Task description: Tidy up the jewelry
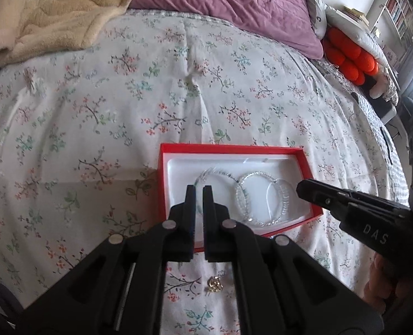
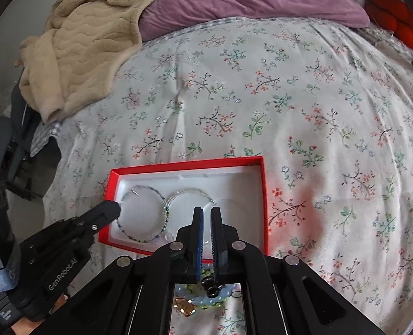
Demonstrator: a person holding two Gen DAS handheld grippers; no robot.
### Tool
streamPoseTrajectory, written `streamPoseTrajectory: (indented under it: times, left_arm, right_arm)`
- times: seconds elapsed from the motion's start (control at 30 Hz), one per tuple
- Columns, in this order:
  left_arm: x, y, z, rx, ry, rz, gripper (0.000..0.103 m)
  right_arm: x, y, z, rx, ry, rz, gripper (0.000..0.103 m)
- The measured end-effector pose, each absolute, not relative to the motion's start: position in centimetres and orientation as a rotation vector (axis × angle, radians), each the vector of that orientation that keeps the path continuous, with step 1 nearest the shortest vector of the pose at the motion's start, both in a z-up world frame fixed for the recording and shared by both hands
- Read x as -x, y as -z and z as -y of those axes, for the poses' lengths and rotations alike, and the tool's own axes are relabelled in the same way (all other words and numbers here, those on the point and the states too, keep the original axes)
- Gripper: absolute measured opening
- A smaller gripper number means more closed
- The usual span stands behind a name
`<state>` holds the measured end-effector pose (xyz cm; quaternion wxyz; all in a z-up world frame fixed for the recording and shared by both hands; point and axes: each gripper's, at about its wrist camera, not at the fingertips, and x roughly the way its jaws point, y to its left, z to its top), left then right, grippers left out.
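Observation:
A red box (image 1: 175, 148) with a white liner lies on the floral bedspread and holds three sparkly bangles (image 1: 245, 198). It also shows in the right wrist view (image 2: 184, 164), with the bangles (image 2: 145, 215) inside. My left gripper (image 1: 199, 192) hovers over the box's left part, its jaws nearly closed with a thin gap and nothing between them. My right gripper (image 2: 206, 215) hovers over the box's right part, jaws likewise nearly closed and empty. A small gold piece (image 1: 214, 284) lies on the bedspread in front of the box, also in the right wrist view (image 2: 184, 307), beside a dark beaded piece (image 2: 210, 286).
A beige quilted blanket (image 1: 47, 8) and a purple pillow (image 1: 234, 2) lie at the far side of the bed. An orange knotted cushion (image 1: 348, 58) sits at the far right. The bed's left edge drops to dark furniture (image 2: 8, 150).

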<state>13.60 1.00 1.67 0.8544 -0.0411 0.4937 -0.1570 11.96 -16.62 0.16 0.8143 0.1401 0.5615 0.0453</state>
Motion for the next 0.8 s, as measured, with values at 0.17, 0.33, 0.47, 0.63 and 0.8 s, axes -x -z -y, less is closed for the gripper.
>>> streamPoseTrajectory:
  times: [0.17, 0.33, 0.47, 0.63, 0.8]
  left_arm:
    - [-12.8, -2.8, -0.8, 0.056, 0.333, -1.01, 0.036]
    - [-11.7, -3.4, -1.0, 0.032, 0.32, -1.015, 0.056]
    - [-10.6, -3.6, -1.2, 0.002, 0.312, -1.019, 0.066]
    - [-9.2, -3.0, -1.4, -0.025, 0.304, -1.064, 0.075]
    - [-8.3, -1.6, -1.4, -0.058, 0.29, -1.128, 0.077]
  right_arm:
    - [-11.6, -0.9, 16.9, -0.275, -0.085, -1.194, 0.014]
    - [-10.6, -1.5, 16.8, -0.23, -0.09, -1.205, 0.014]
    - [-9.5, -1.9, 16.9, -0.204, -0.094, -1.209, 0.014]
    - [-8.0, -2.0, 17.6, -0.176, -0.07, -1.235, 0.014]
    - [-6.7, -1.6, 17.9, -0.15, -0.059, -1.271, 0.017]
